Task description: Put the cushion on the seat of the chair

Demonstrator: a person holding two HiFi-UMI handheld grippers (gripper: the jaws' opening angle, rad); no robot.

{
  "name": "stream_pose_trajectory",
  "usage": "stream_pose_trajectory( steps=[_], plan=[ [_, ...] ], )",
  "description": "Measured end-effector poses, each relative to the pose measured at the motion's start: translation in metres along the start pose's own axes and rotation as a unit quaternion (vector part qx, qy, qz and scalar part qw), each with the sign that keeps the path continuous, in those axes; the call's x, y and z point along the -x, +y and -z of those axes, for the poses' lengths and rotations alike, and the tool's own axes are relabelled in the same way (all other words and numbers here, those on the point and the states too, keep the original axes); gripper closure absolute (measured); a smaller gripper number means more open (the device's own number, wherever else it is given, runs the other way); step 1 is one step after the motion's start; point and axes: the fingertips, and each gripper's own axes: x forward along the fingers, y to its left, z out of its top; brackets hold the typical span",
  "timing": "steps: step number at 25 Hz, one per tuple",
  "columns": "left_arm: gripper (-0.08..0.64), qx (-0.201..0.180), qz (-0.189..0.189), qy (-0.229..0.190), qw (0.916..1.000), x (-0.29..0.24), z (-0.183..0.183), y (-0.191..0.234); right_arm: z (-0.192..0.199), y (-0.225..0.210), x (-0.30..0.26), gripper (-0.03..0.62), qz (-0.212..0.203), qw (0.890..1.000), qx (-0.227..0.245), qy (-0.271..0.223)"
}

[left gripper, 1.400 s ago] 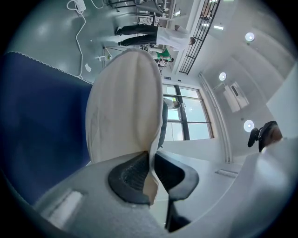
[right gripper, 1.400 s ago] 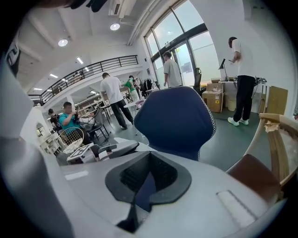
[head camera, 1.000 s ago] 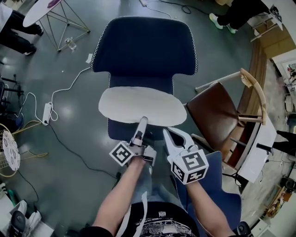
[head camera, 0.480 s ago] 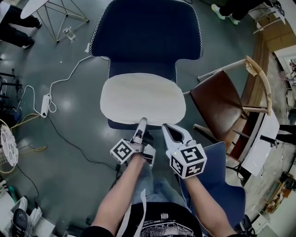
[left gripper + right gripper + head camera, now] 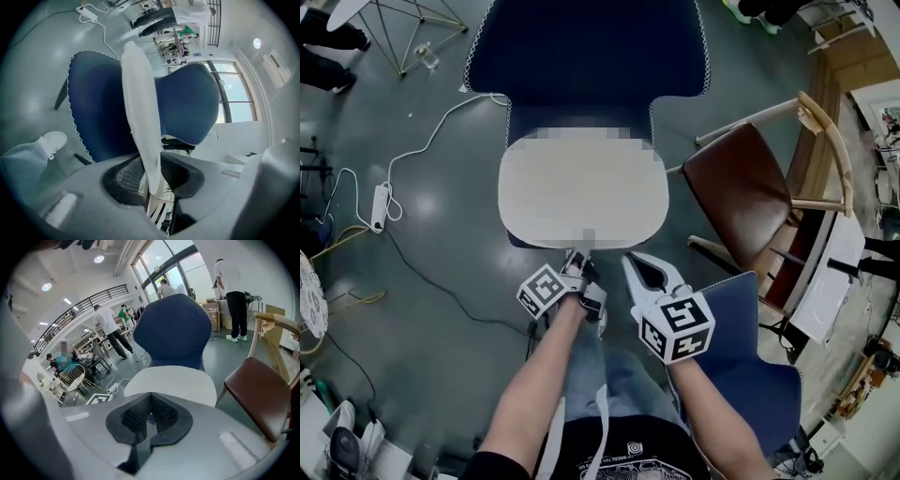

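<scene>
A cream cushion point(image 5: 581, 192) lies flat on the seat of the navy chair point(image 5: 586, 52). My left gripper point(image 5: 575, 260) is at the cushion's front edge. In the left gripper view the thin cushion edge point(image 5: 140, 108) still sits between the jaws of that gripper point(image 5: 151, 176), which are opening, and the pads no longer press on it. My right gripper point(image 5: 630, 261) hangs just in front of the seat, shut and empty. In the right gripper view the cushion point(image 5: 173, 383) and the chair back point(image 5: 173, 329) lie beyond the closed jaws of that gripper point(image 5: 149, 416).
A brown wooden chair point(image 5: 750, 202) stands close on the right, with a second blue seat point(image 5: 750, 347) by my right arm. A power strip point(image 5: 380, 202) and cables lie on the floor to the left. Several people stand far off in the right gripper view.
The cushion has come down flat onto the seat. My left gripper sank with its front edge and its jaws widened. The right gripper drew back and down a little.
</scene>
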Motion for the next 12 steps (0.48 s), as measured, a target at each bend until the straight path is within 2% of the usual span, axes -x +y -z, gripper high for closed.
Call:
stream_pose_trajectory(
  steps=[8, 12],
  plan=[
    [0.327, -0.001, -0.049, 0.038, 0.9981, 0.0, 0.012, 0.035, 0.024, -0.004, 0.005, 0.598, 0.003, 1.0, -0.002, 0.02],
    [0.327, -0.011, -0.065, 0.058, 0.9961, 0.007, 0.019, 0.041, 0.025, -0.001, 0.004, 0.598, 0.0, 1.0, 0.0, 0.02]
  ],
)
